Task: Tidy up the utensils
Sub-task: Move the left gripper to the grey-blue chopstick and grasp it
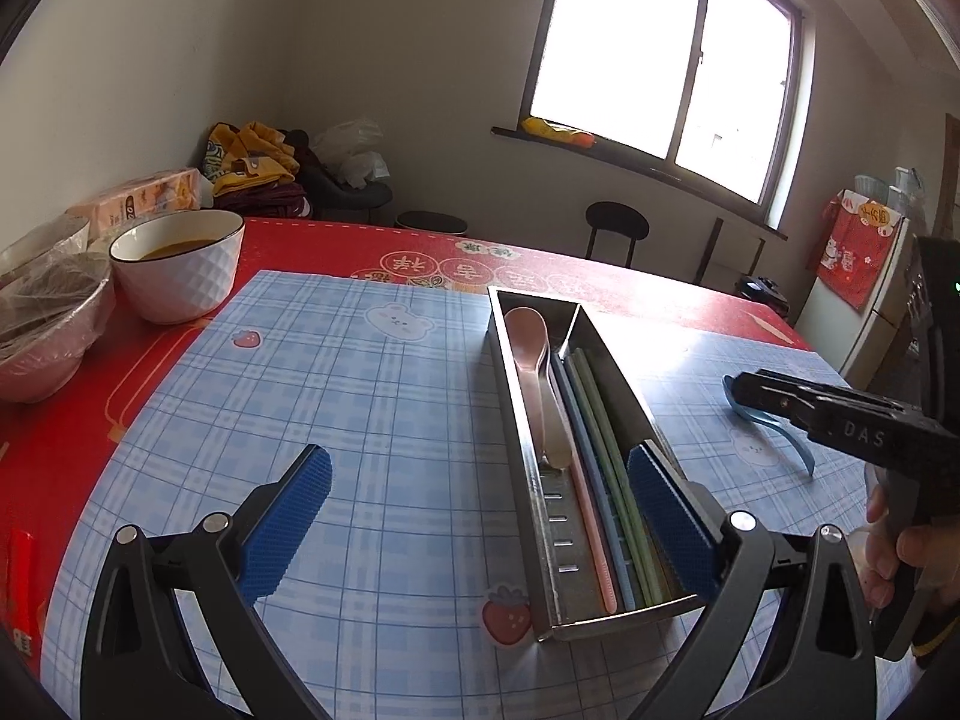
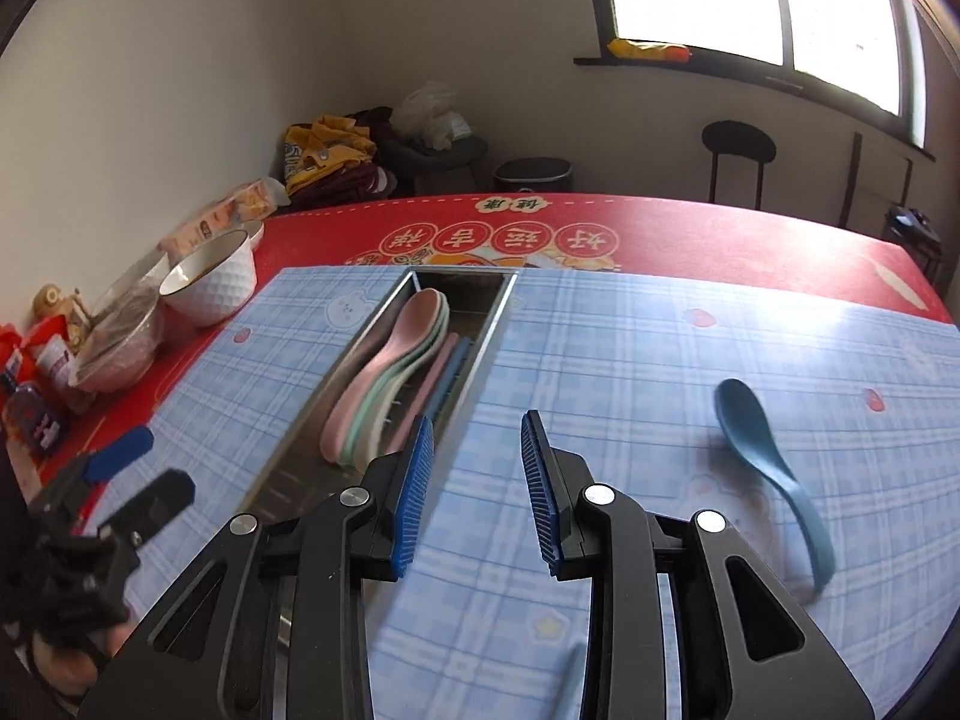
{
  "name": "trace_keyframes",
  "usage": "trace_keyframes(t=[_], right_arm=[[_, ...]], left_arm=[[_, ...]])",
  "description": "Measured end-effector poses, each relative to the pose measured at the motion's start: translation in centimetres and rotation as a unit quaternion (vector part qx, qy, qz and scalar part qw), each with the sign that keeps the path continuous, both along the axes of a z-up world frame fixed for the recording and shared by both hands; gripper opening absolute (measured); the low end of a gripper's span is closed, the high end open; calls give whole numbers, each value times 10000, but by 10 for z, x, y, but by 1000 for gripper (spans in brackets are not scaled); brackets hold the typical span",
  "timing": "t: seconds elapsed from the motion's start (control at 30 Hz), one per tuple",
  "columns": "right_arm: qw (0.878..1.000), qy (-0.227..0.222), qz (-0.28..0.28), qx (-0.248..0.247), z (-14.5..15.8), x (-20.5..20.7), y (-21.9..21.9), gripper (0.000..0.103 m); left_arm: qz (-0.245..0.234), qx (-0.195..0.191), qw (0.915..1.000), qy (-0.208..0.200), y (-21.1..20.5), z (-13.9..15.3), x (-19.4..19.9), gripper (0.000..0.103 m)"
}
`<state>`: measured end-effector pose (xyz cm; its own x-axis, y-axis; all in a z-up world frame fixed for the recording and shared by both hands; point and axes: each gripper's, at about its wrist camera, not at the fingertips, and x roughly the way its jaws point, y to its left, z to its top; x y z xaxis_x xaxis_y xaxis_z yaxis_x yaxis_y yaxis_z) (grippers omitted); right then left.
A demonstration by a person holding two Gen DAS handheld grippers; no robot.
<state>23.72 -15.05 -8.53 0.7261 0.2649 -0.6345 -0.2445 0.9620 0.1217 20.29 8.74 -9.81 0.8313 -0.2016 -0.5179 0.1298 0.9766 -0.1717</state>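
Note:
A long steel utensil tray (image 1: 516, 420) (image 2: 360, 330) lies on the blue plaid mat. It holds stacked pastel spoons (image 1: 531, 354) (image 2: 396, 360) and several coloured chopsticks (image 1: 594, 462) (image 2: 447, 372). A blue spoon (image 2: 762, 456) lies loose on the mat to the tray's right; it also shows in the left wrist view (image 1: 780, 426), partly behind the right gripper. My left gripper (image 1: 480, 531) is open and empty, its right finger at the tray's near end. My right gripper (image 2: 477, 492) is open and empty, just right of the tray, left of the blue spoon.
A white bowl of yellow liquid (image 1: 180, 264) (image 2: 210, 282) and a plastic-wrapped bowl (image 1: 42, 324) (image 2: 120, 336) stand at the left on the red tablecloth (image 1: 360, 240). A tissue pack (image 1: 150, 198) sits behind them. Stools (image 1: 618, 228) and piled clothes stand beyond the table.

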Motion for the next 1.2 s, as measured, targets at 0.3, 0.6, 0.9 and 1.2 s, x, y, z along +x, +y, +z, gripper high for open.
trace_keyframes(t=[0.3, 0.6, 0.9, 1.2], right_arm=[[9983, -211, -361, -415, -20, -52, -83, 31], [9988, -152, -300, -343, -33, -70, -119, 31], [9995, -180, -221, 111, -36, -80, -134, 31], [9987, -80, -218, 463, -38, -79, -141, 31]], left_arm=[[15, 186, 9997, -138, -10, 2, -4, 97], [9, 551, 9984, 79, -39, 4, -19, 92], [-755, 467, 9956, 297, -104, 6, -64, 80], [-1302, 690, 9862, 757, -164, -10, -66, 74]])
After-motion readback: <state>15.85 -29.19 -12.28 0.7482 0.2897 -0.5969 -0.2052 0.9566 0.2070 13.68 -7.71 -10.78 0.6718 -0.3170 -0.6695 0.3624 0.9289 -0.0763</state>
